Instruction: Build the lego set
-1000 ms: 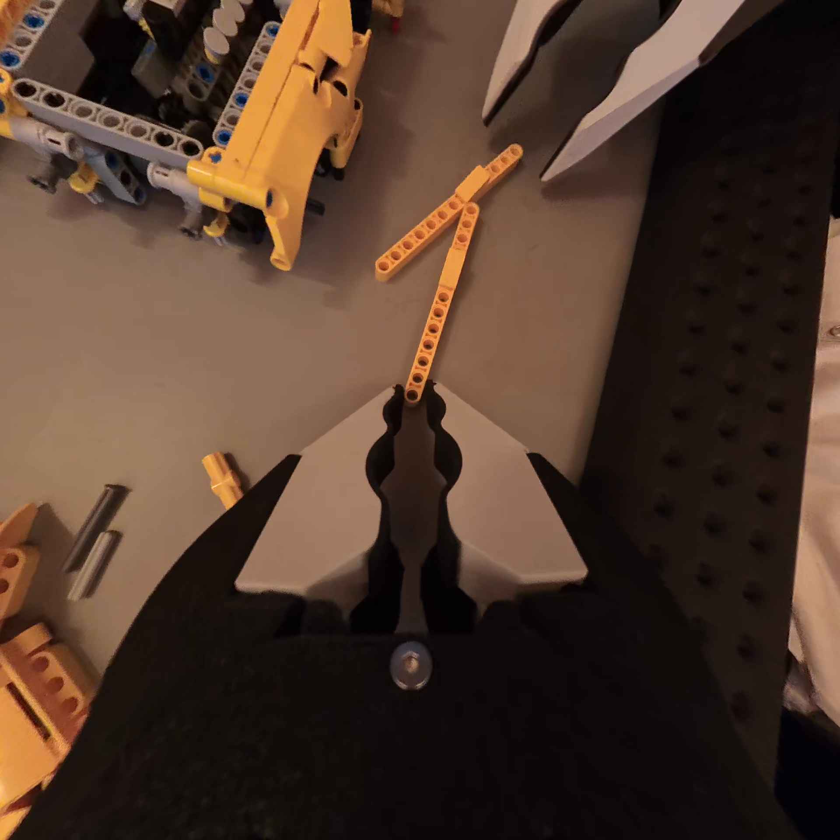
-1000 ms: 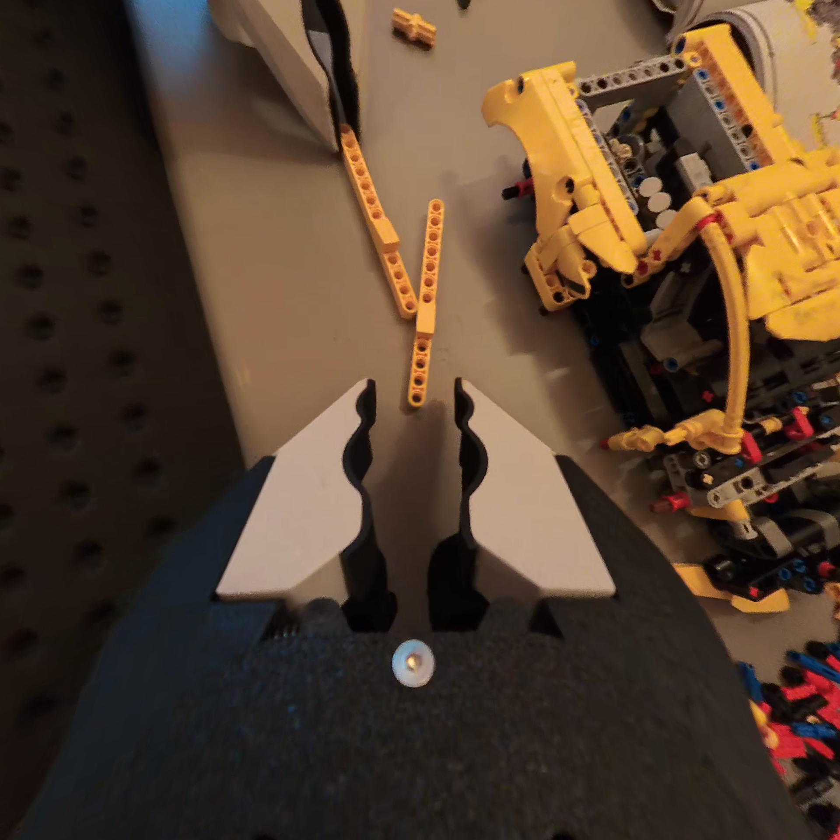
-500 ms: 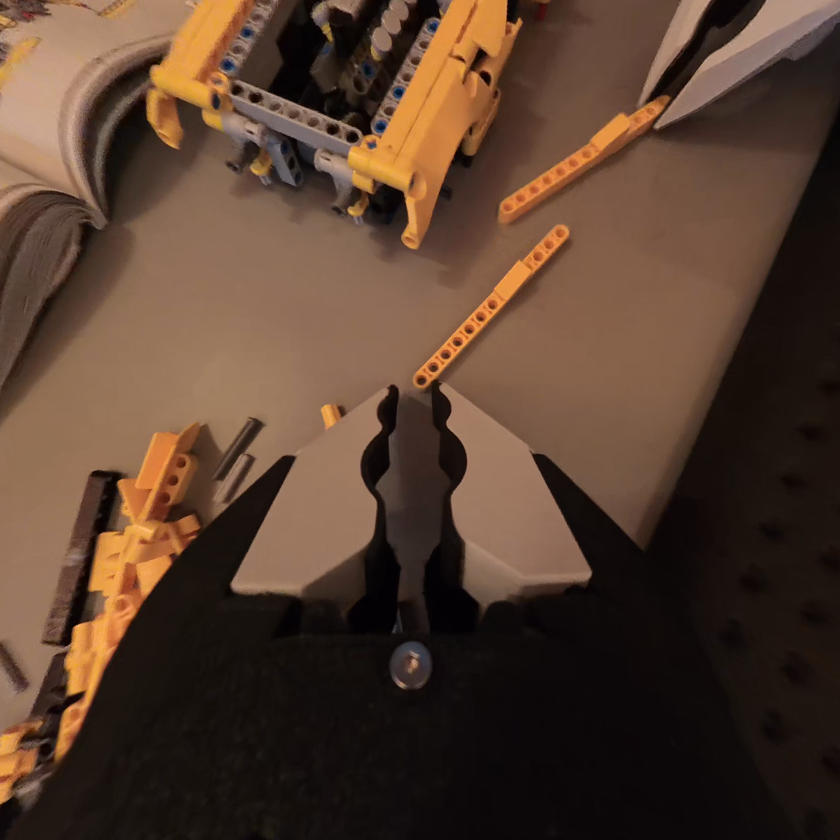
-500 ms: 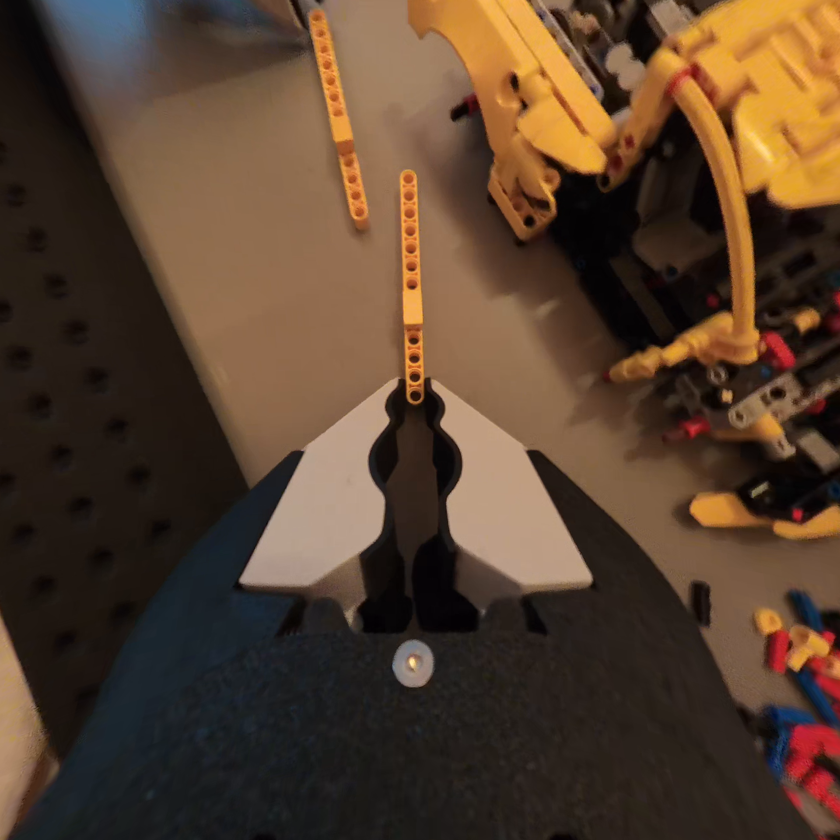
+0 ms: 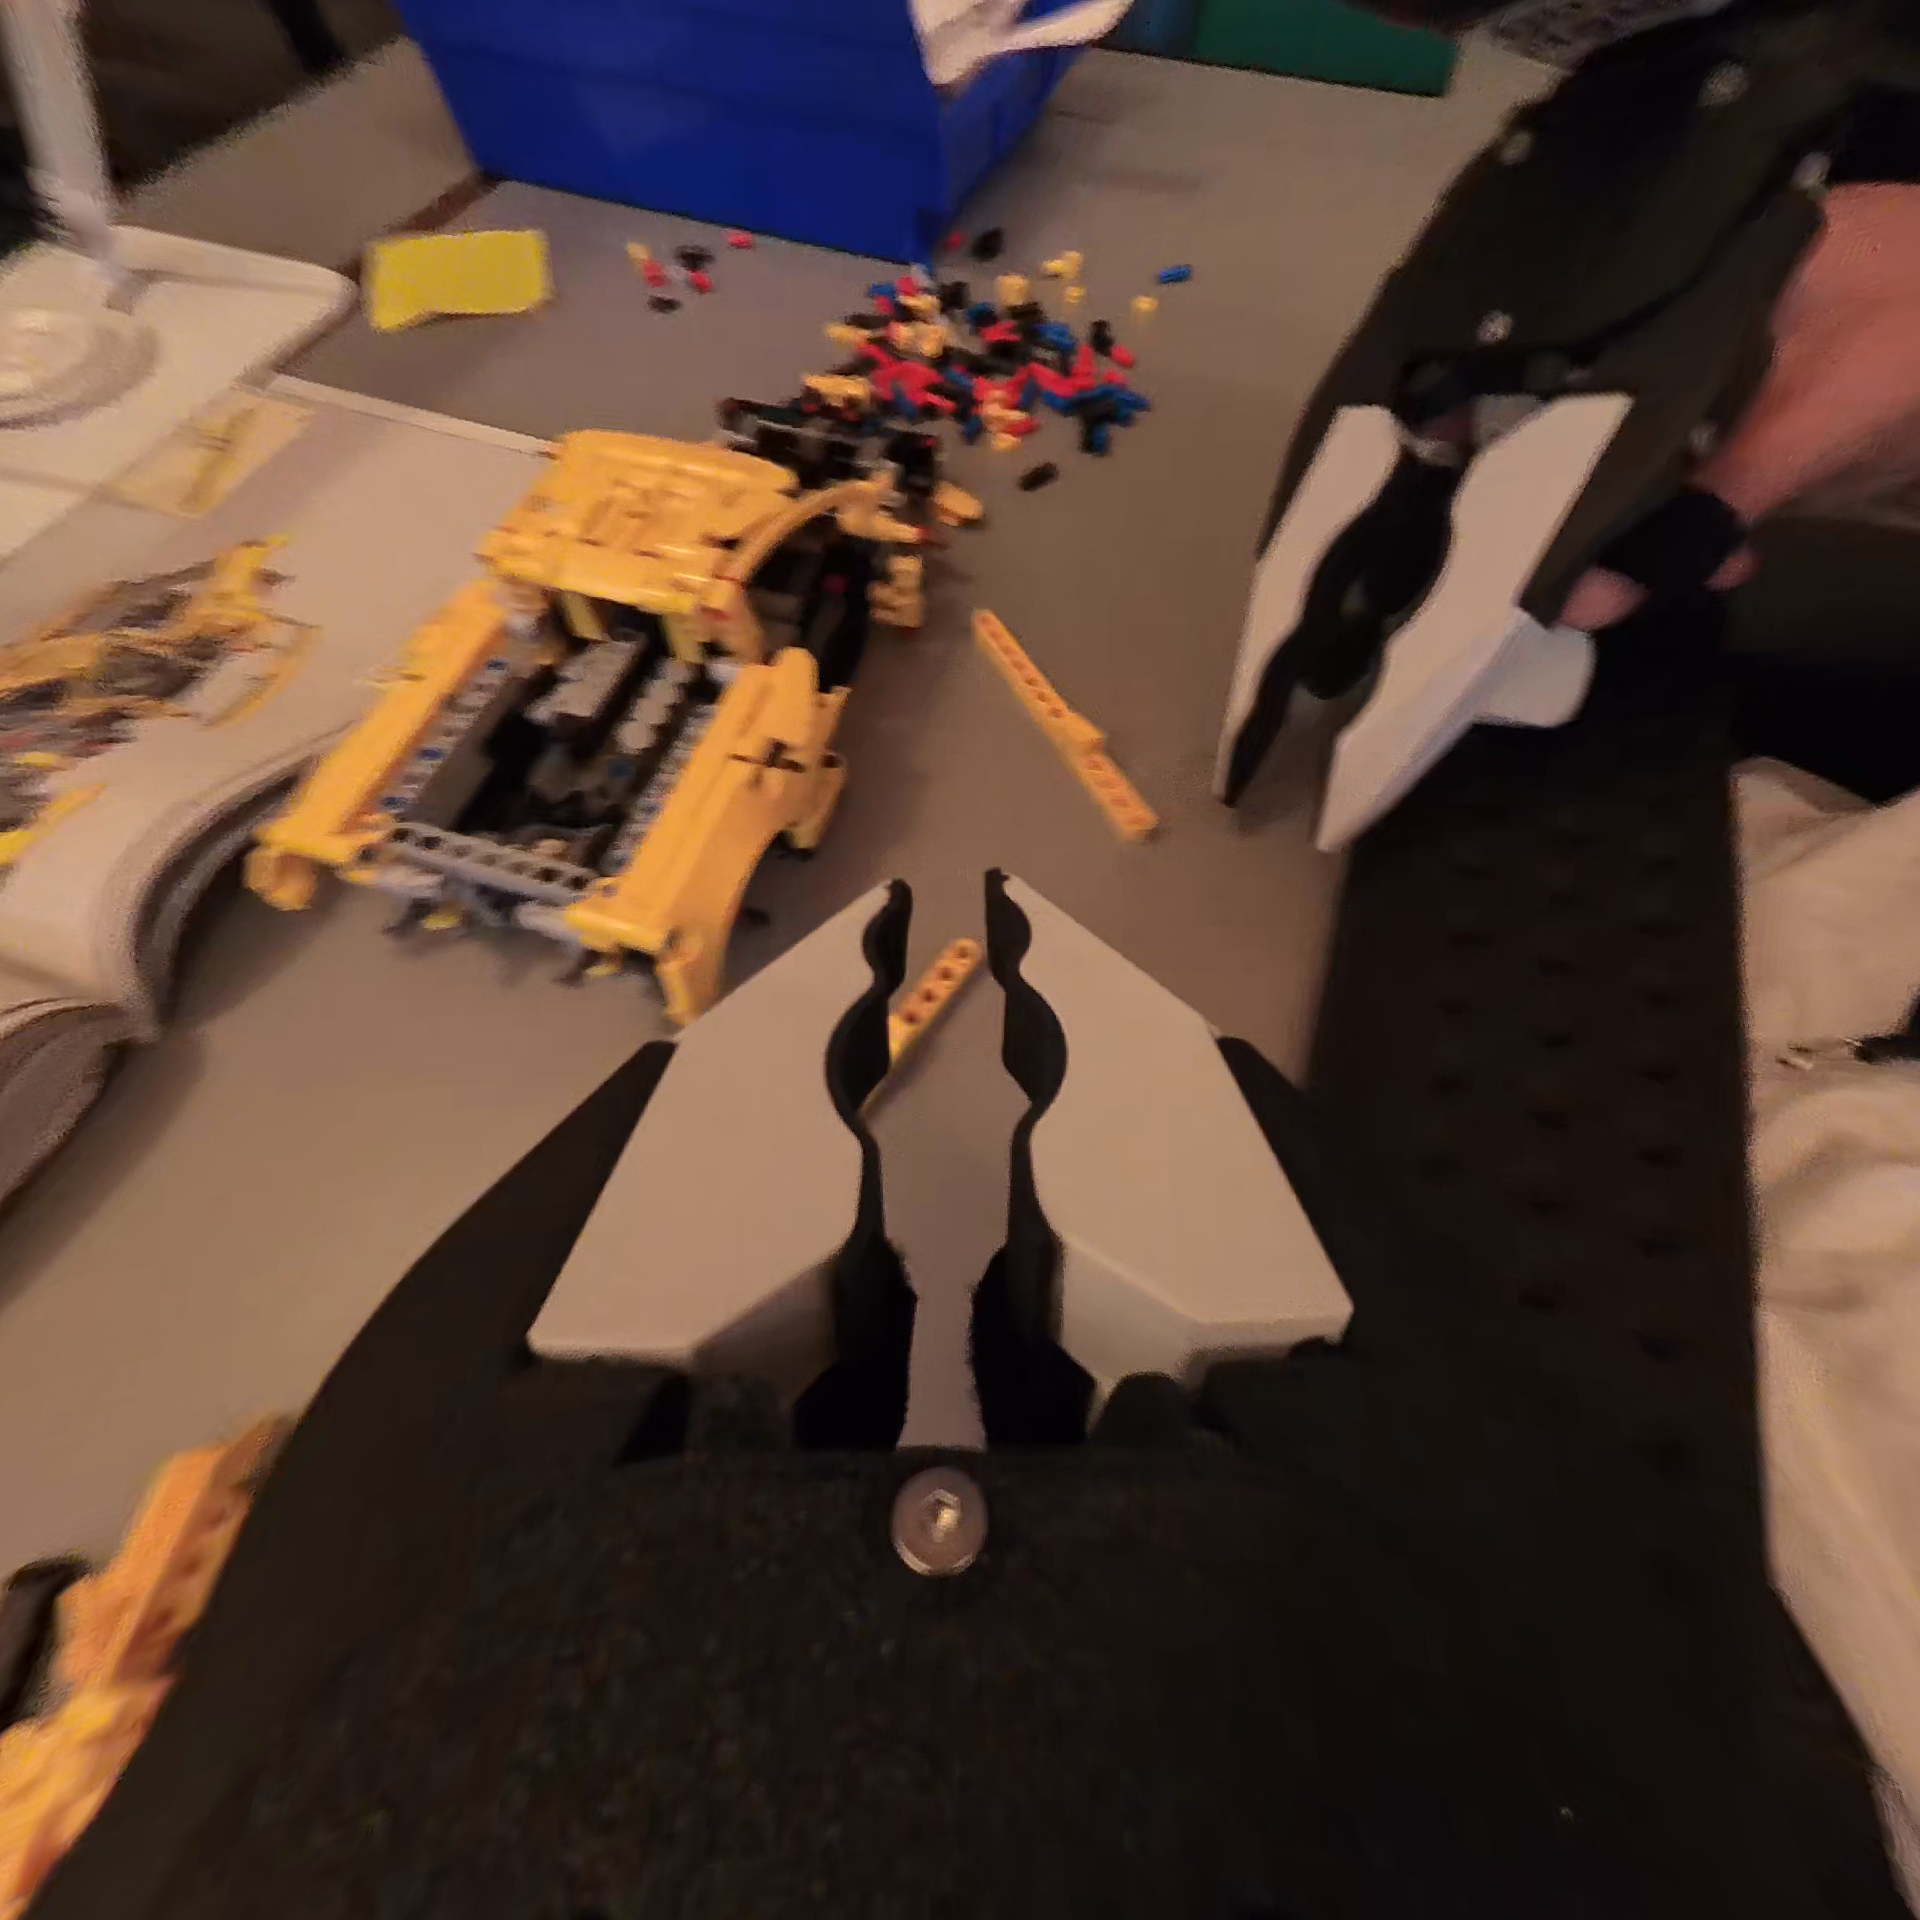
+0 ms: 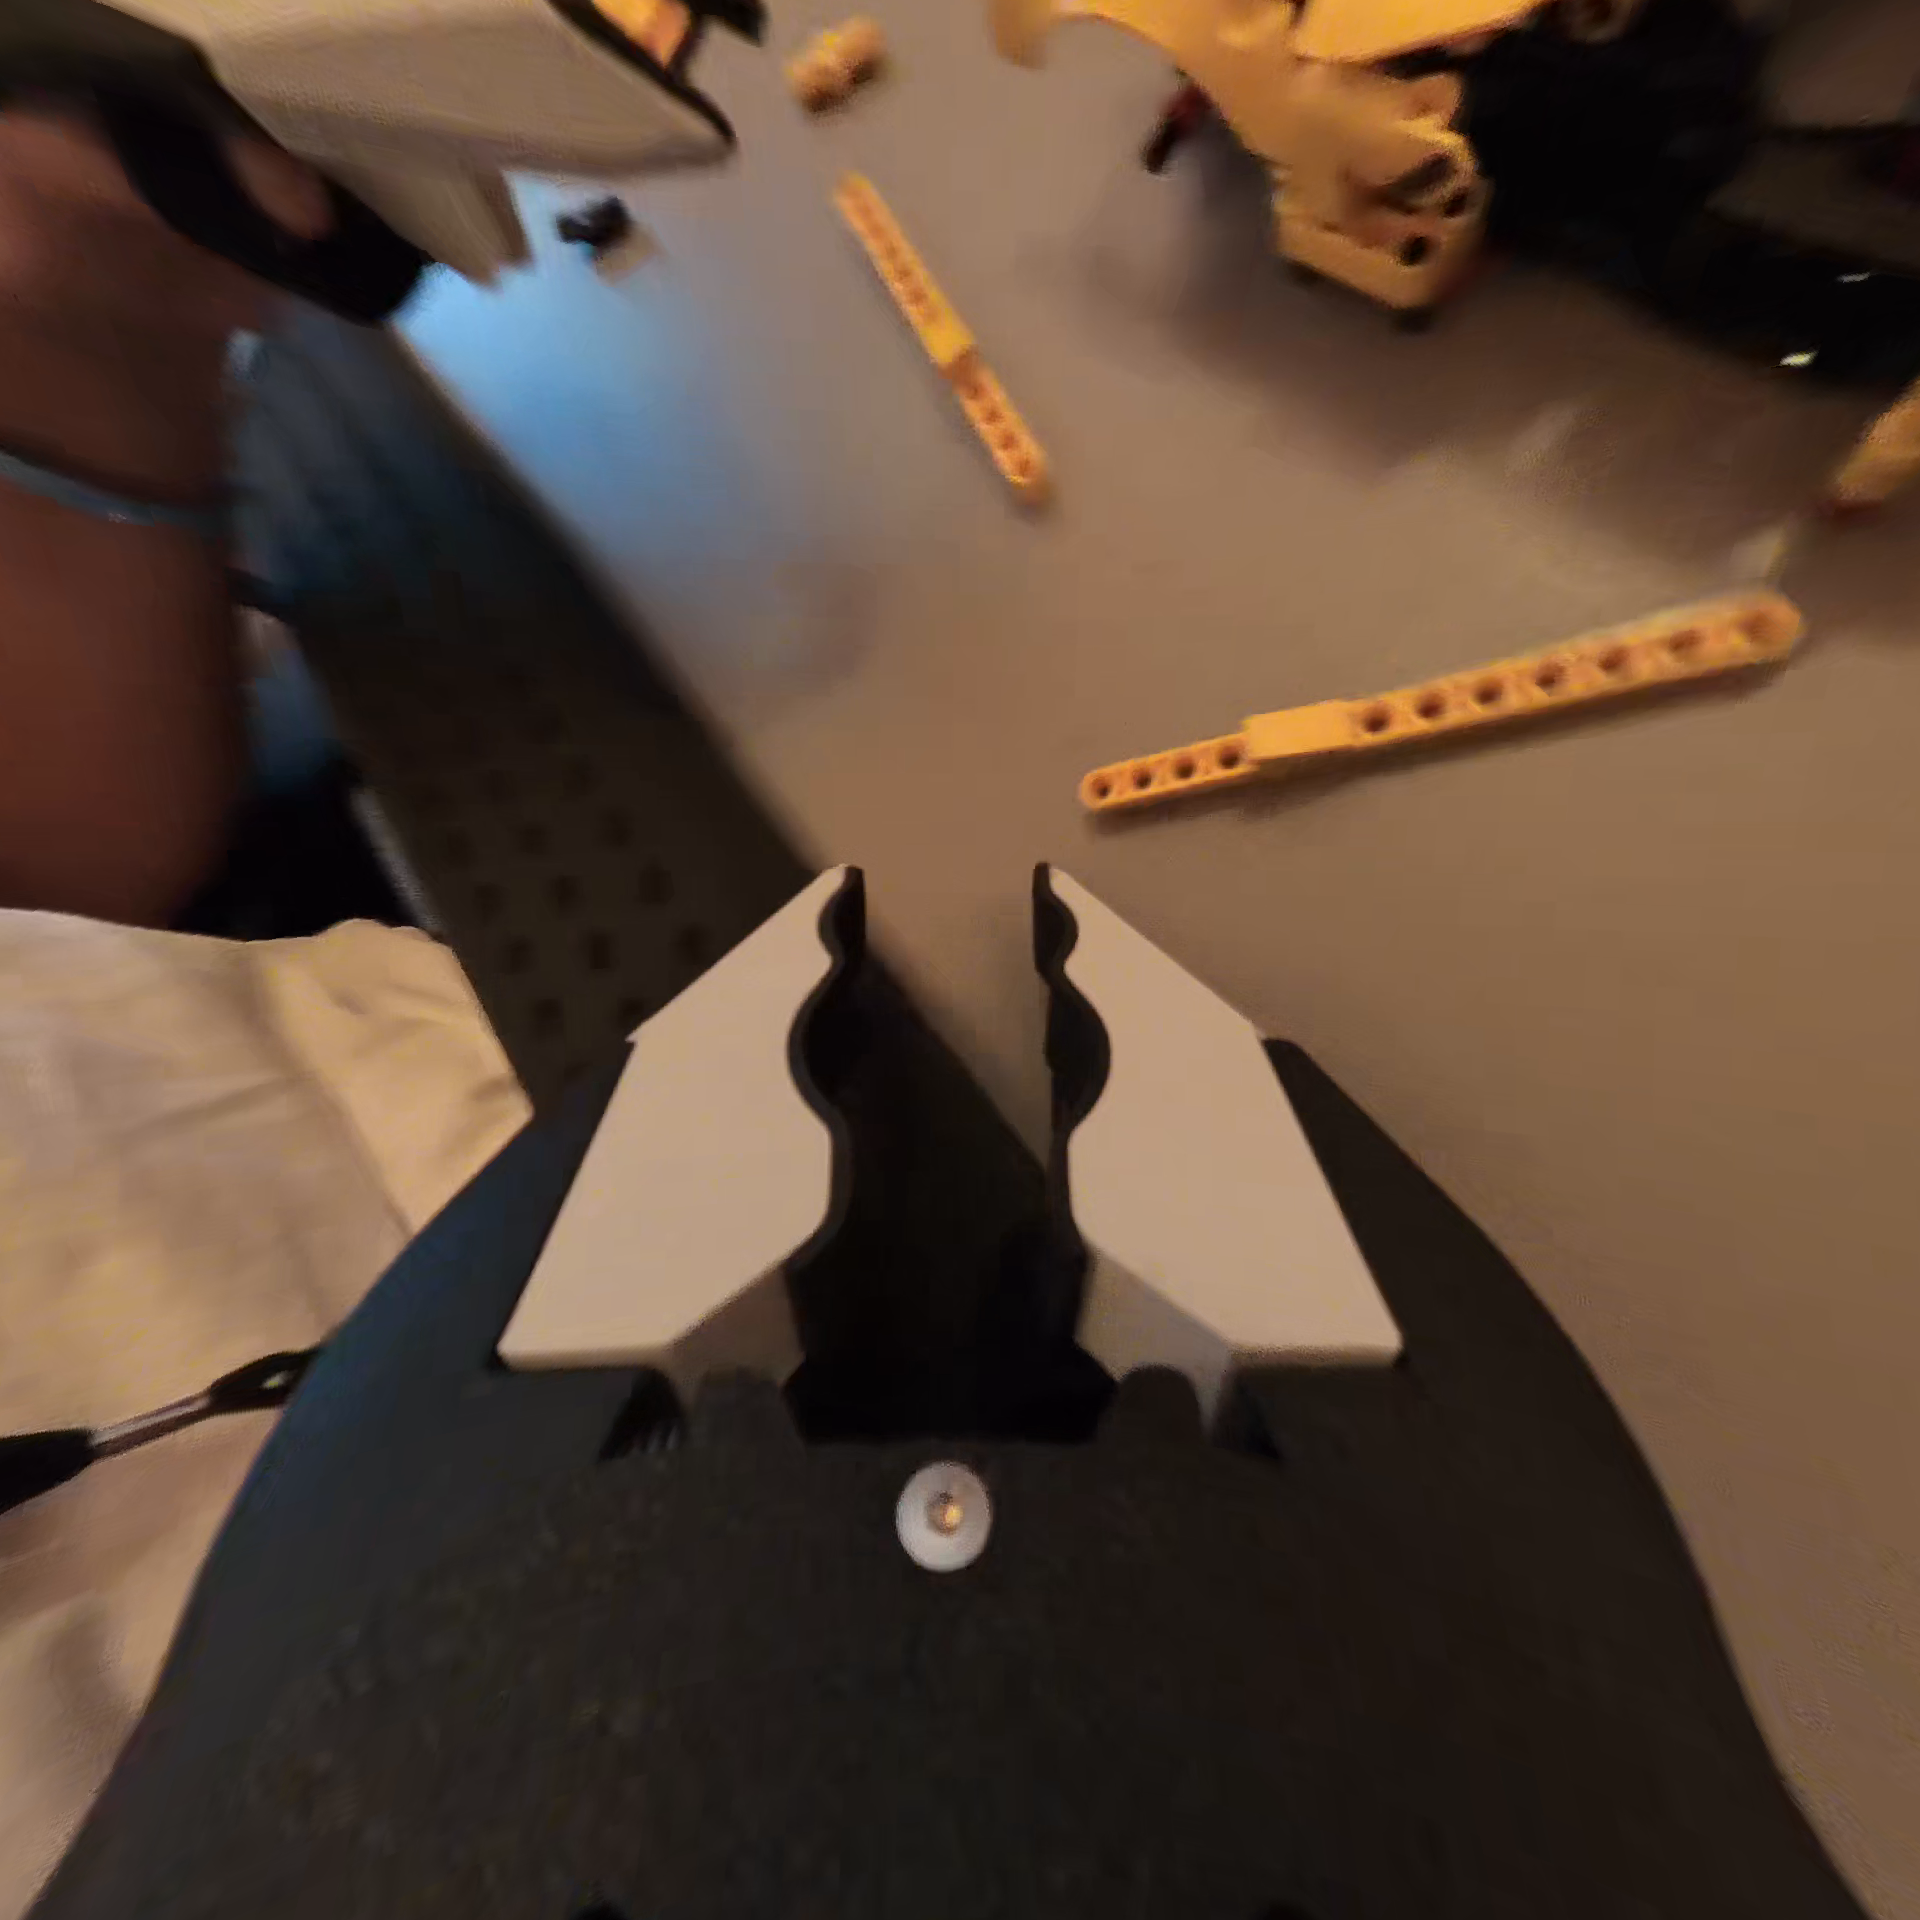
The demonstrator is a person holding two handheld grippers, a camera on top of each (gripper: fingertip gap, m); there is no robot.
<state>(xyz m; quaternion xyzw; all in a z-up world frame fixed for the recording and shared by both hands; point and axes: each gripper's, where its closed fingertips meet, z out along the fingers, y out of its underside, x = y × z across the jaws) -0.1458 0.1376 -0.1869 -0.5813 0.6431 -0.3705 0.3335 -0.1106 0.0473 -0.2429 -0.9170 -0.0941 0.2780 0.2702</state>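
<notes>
Lying between the parted left claw (image 5: 943, 883), orange beam (image 5: 933, 995), right claw (image 6: 948, 878) spread, empty.

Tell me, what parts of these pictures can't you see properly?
- Left wrist view: the near beam is partly hidden behind the left gripper.
- Left wrist view: the pile of small pieces is too blurred to sort.
- Right wrist view: the yellow model is cut off by the top edge and blurred.
</notes>
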